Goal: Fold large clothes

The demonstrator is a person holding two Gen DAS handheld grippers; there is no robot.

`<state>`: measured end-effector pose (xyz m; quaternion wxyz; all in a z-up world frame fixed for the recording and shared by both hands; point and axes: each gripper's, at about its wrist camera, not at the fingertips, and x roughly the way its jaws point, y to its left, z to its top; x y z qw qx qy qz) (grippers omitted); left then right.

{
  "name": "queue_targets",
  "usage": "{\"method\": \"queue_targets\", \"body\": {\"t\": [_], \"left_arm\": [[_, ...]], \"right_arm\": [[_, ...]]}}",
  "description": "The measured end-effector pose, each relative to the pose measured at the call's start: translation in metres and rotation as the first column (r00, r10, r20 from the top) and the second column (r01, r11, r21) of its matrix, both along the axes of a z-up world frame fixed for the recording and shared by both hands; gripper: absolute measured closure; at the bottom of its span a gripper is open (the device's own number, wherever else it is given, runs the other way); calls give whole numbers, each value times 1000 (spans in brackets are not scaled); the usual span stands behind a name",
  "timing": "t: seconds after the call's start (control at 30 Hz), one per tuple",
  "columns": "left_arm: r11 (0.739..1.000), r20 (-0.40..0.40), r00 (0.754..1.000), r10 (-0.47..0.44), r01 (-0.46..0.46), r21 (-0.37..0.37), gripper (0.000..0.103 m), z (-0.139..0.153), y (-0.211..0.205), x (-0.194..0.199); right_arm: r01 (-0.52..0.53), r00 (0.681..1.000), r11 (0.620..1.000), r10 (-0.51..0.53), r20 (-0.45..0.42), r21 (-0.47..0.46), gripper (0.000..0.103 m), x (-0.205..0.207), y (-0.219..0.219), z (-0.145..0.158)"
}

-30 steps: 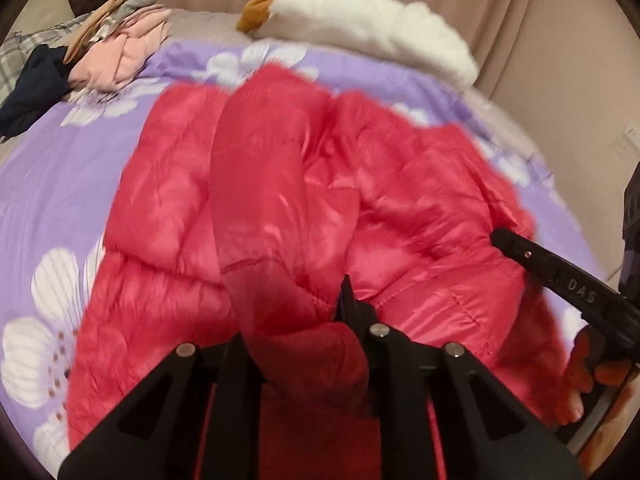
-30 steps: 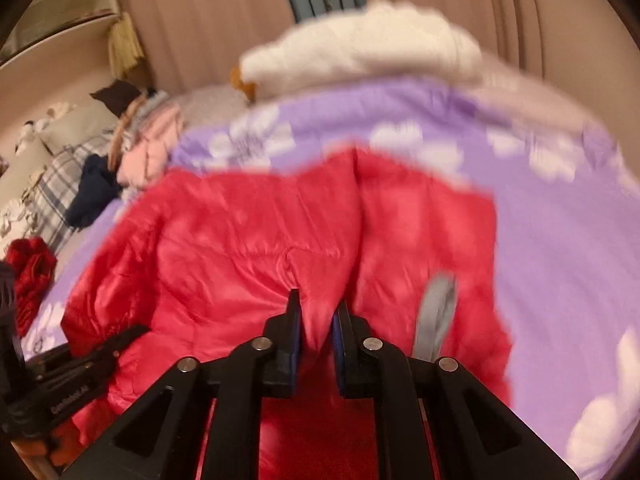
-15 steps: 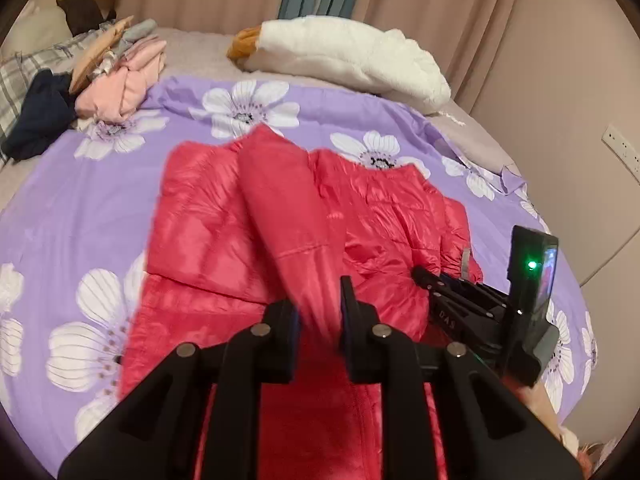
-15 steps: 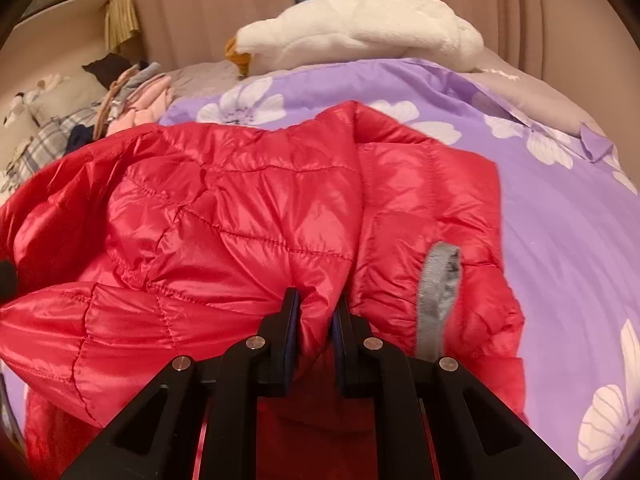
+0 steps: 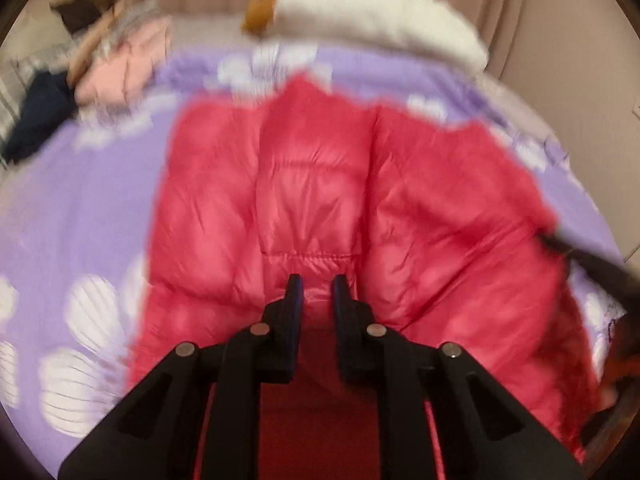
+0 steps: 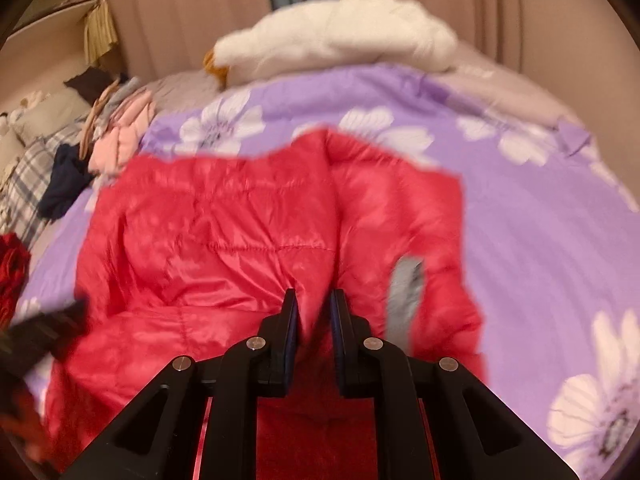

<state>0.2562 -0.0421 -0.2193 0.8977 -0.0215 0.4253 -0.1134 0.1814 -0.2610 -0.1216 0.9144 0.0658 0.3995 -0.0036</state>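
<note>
The red jacket (image 5: pixel 320 184) is lying lengthwise toward the pillow (image 6: pixel 336 36), both grippers (image 5: pixel 316 284) (image 6: pixel 313 300) pinching its near edge.

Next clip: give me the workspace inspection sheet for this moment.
Surface: bed under a purple flowered cover.
Job's things: red puffer jacket spread on the cover, grey tab near its right edge.
Clutter: pile of clothes at far left; white plush goose at the head.
Grippers: left gripper and right gripper each pinching jacket fabric.
Cables: nothing seen.
Surroundings: beige curtains behind the bed.
</note>
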Motion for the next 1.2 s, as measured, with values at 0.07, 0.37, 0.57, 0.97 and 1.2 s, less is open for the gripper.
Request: {"method": "queue_targets", "body": {"t": [0.07,0.37,0.57,0.97,1.2], "left_arm": [[1000,25,1000,15,-16,17,88,-8,-1,-1],[996,75,997,33,-39,85,88,-17,-16,-11],[999,60,998,33,-32,-21,84,-13,6,-10],[856,-127,933,336,-358,-373,20,-2,146,-113],[802,-201,935,293,-354,-480,21,-35,150,-178]], "right_arm": [[-13,998,1000,13,55,5,91,-8,7,14],[-209,977,978,209,-39,0,91,-21,46,-26],[-153,984,961,169,-53,229,94,-21,10,-46],[159,986,856,-116,-118,491,24,-132,-101,-43],[246,969,747,-184,-164,618,24,-205,-122,-66]]}}
